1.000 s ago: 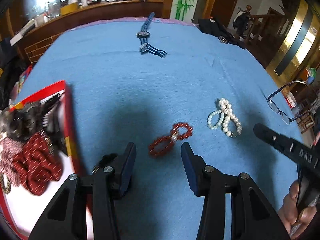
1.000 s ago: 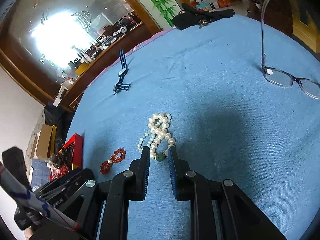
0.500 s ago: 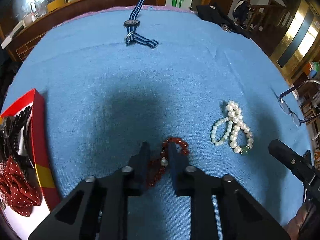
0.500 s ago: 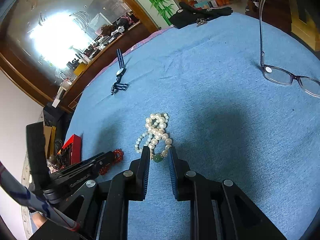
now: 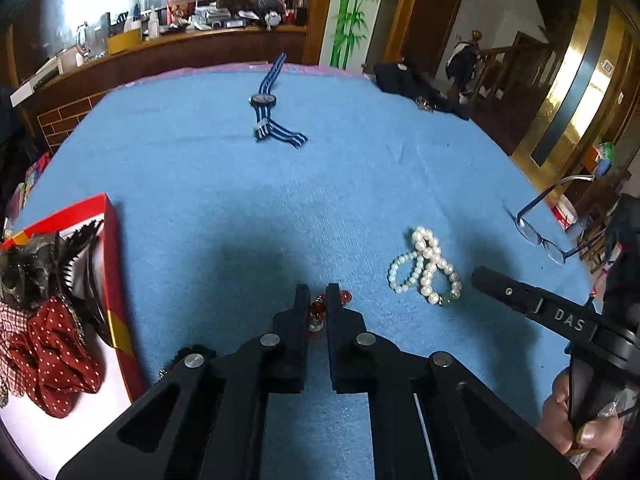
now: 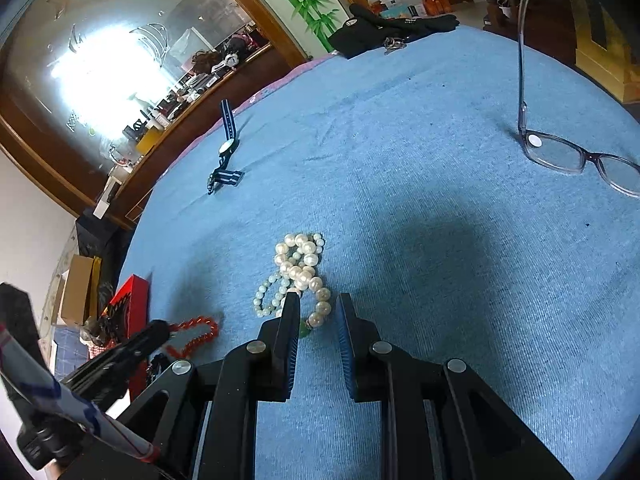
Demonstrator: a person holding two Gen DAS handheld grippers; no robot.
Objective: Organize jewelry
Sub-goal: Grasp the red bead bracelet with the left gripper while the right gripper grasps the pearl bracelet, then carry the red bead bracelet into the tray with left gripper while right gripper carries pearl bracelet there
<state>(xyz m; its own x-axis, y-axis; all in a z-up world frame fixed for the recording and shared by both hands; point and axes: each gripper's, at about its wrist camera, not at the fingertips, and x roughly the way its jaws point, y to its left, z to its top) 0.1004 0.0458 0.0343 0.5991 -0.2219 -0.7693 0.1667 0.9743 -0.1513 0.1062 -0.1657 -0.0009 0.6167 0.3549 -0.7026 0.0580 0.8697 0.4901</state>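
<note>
The right gripper (image 6: 318, 312) holds its jaws narrowly apart around the pearl bracelet's (image 6: 302, 266) near end.

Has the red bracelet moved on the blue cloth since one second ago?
Yes. The red bracelet lay near the pearl bracelet; now, bunched in the left tongs, it lies farther away.

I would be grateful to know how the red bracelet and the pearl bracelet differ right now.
The red bracelet has small translucent red beads; the pearl bracelet has white pearls and one green bead. The left gripper is shut on the red bracelet; the pearl bracelet lies free between the right gripper's open jaws. Both rest on the blue cloth.
</note>
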